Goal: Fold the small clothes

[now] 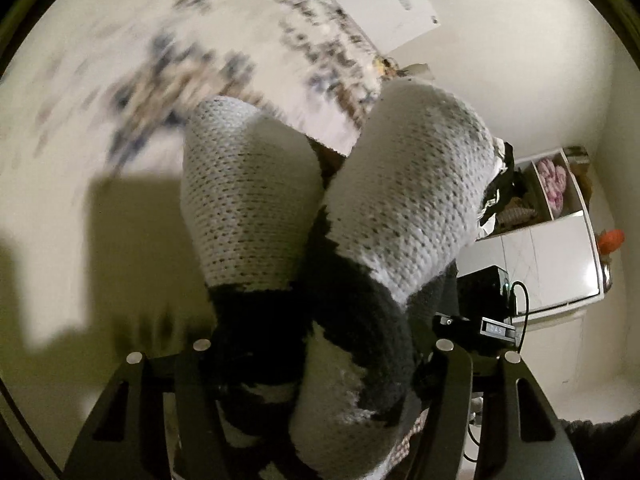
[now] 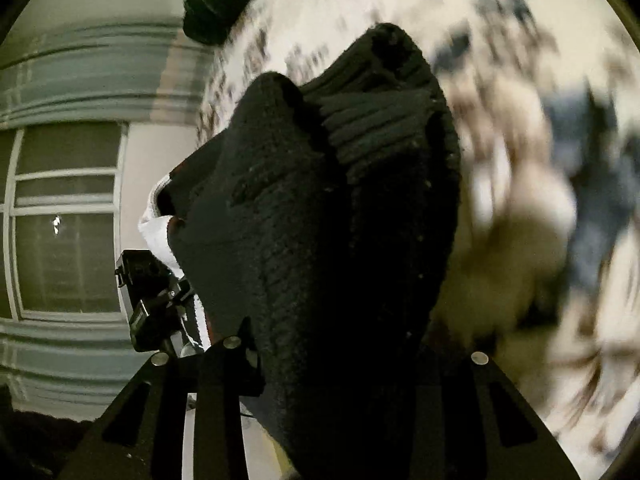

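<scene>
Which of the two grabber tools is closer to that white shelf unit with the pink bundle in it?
Left. The left gripper, clamped on knitted socks, has the white shelf unit in its view, off to the right. The right gripper, holding a dark knitted piece, shows only bedding and a window.

The socks (image 1: 320, 248) hang between the left gripper (image 1: 316, 392) and right gripper (image 2: 340, 380), above the bed (image 1: 120, 60); a shelf unit (image 1: 560, 216) stands right.

Right hand-held gripper (image 2: 320, 364) clamping black knit socks (image 2: 320, 208), blurred patterned bedspread (image 2: 520, 200), window (image 2: 68, 220)
</scene>
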`<state>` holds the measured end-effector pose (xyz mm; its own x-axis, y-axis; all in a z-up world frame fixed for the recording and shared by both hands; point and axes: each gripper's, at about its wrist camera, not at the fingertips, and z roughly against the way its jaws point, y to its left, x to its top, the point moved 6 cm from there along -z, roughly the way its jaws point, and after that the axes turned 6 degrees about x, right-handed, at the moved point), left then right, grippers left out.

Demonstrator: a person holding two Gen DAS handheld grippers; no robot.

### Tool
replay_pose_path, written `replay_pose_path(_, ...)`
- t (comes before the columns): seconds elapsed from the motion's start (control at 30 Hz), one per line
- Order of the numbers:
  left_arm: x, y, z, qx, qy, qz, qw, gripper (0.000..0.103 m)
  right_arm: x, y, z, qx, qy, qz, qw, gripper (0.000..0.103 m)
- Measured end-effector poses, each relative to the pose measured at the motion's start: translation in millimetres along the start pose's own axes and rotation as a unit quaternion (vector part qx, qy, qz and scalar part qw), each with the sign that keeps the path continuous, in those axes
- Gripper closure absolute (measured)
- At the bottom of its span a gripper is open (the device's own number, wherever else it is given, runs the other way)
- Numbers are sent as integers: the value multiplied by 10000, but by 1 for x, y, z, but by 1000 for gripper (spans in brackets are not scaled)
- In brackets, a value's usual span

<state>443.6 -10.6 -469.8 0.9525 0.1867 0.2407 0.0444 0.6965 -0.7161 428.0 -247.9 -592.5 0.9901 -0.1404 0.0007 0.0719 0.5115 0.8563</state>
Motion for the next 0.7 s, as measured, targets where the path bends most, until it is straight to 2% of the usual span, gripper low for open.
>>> replay_pose_path(0.17, 118, -20, -40, -27, 8, -497, 9988, 44, 100, 15, 17, -14, -500, 33, 9987, 64)
replay_pose_path(0.3, 186, -16, -89, 24, 181, -690, 9974, 44, 191, 7, 22, -148, -895, -36, 9959, 64)
replay_pose_path(0.43, 220, 4, -142, 142, 569, -681, 9960, 44, 257, -20, 18, -501, -1042, -222, 9930, 64)
replay_pose_path(0.5, 228, 24, -169, 261, 818, -554, 9948, 43, 280, -40, 11, -683, -962, -372, 9923, 64)
replay_pose_path(0.63, 222, 37, -172, 89, 932, -414, 9947, 38, 296, -60, -2, -798, -847, -548, 9917, 62)
replay_pose_path(0.67, 220, 36, -170, 111, 937, -399, 9947, 38, 297, -61, -2, -787, -834, -585, 9917, 59)
replay_pose_path(0.7, 217, 34, -165, 190, 919, -378, 9949, 38, 296, -61, -1, -865, -818, -568, 9913, 49)
